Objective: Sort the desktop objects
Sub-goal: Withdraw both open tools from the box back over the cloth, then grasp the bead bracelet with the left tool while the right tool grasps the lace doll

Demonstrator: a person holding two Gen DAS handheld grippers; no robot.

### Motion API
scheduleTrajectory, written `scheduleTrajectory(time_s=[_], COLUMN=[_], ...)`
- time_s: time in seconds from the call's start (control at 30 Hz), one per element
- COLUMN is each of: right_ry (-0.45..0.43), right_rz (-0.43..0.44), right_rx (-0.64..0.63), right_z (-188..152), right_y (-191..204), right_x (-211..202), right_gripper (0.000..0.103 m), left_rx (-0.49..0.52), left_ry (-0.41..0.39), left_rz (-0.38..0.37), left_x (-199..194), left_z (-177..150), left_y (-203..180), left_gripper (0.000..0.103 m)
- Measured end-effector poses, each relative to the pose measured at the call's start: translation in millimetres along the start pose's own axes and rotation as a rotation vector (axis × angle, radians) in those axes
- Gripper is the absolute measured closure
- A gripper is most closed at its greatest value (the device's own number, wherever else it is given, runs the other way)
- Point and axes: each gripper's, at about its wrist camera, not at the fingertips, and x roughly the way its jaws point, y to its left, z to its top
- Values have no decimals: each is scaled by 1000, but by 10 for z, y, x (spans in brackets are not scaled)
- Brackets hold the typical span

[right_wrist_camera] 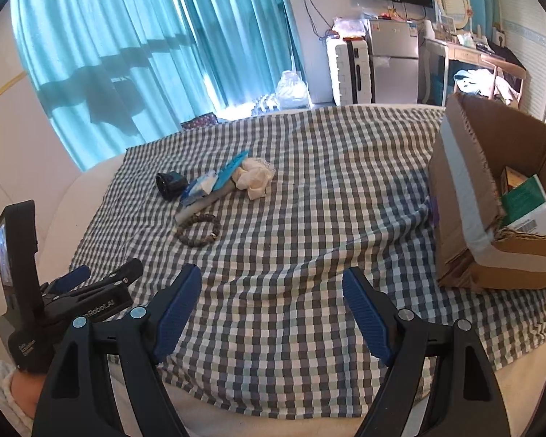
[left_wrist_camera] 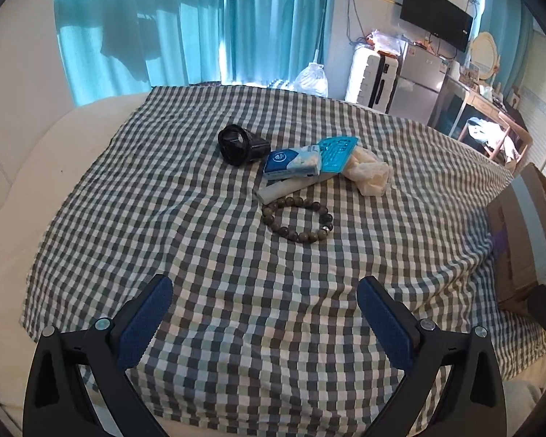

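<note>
A pile of small objects lies on the checked cloth [left_wrist_camera: 236,291]: a black round device [left_wrist_camera: 238,144], a blue tissue pack [left_wrist_camera: 293,162], a teal packet [left_wrist_camera: 336,153], a crumpled cream cloth [left_wrist_camera: 369,174], a white bar [left_wrist_camera: 284,189] and a brown bead bracelet [left_wrist_camera: 298,220]. My left gripper [left_wrist_camera: 265,287] is open and empty, hanging nearer than the bracelet. My right gripper [right_wrist_camera: 273,276] is open and empty too, above bare cloth to the right of the bracelet [right_wrist_camera: 198,229] and the pile [right_wrist_camera: 214,182]. The left gripper's body [right_wrist_camera: 91,291] shows at the lower left of the right wrist view.
An open cardboard box [right_wrist_camera: 491,196] with a green-and-white carton [right_wrist_camera: 527,204] inside stands at the cloth's right edge. Behind are teal curtains [left_wrist_camera: 185,18], a white suitcase [right_wrist_camera: 349,73], a small fridge [right_wrist_camera: 395,62], a wall screen [left_wrist_camera: 436,14] and a dresser with a mirror [right_wrist_camera: 469,51].
</note>
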Motion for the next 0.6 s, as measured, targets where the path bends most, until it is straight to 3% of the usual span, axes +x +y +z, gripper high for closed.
scheduleTrajectory(time_s=[0.33,0.6], right_ry=[57,107], right_rz=[16,10], right_rx=[17,30], right_z=[112,170], right_y=[-100,-317], right_x=[461,875], right_gripper=[23,23], left_rx=[47,-36], left_ry=[42,115], left_rz=[-27,-42], left_x=[580,1218], left_z=[92,133], left_y=[-291,-357], left_gripper=[0,0])
